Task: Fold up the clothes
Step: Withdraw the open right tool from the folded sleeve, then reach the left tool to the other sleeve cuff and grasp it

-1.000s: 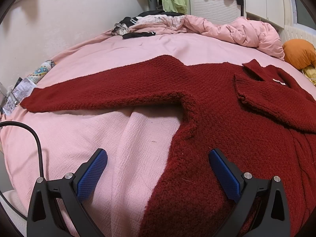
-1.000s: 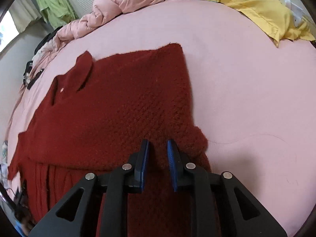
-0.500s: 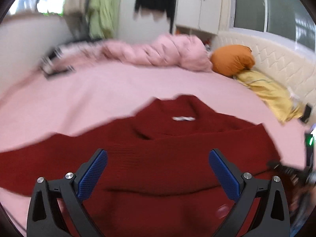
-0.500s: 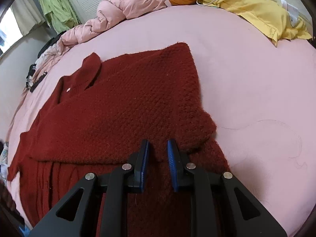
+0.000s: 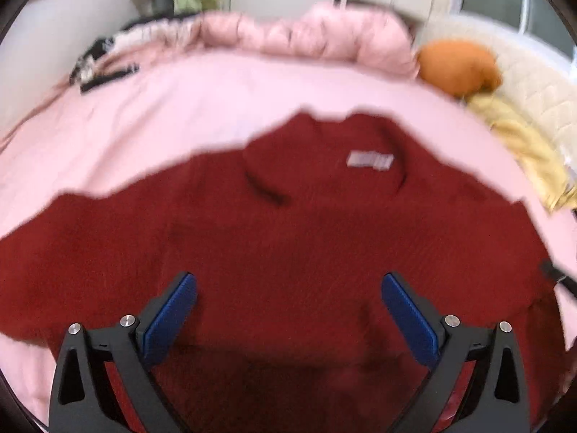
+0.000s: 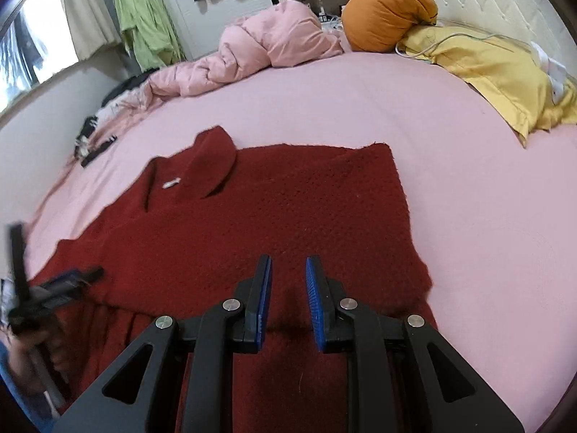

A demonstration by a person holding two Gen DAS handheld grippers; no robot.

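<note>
A dark red knit sweater (image 5: 288, 223) lies flat on the pink bed, collar and white label (image 5: 369, 160) facing away from me. In the right wrist view the sweater (image 6: 274, 216) has one sleeve folded across its body. My left gripper (image 5: 288, 296) is wide open and empty above the sweater's middle; the view is blurred by motion. It also shows at the left edge of the right wrist view (image 6: 54, 288). My right gripper (image 6: 288, 281) hovers over the sweater's lower part, its jaws a narrow gap apart with nothing between them.
A pink duvet (image 6: 259, 50) is bunched at the far side of the bed. An orange cushion (image 6: 389, 14) and a yellow cloth (image 6: 505, 72) with a white cable lie at the far right. Dark clothes (image 6: 93, 137) lie at the far left. Pink sheet (image 6: 468, 216) lies right of the sweater.
My left gripper swung from the sweater's left sleeve side to above its middle, facing the collar. My right gripper rose and tilted up, its narrow gap unchanged.
</note>
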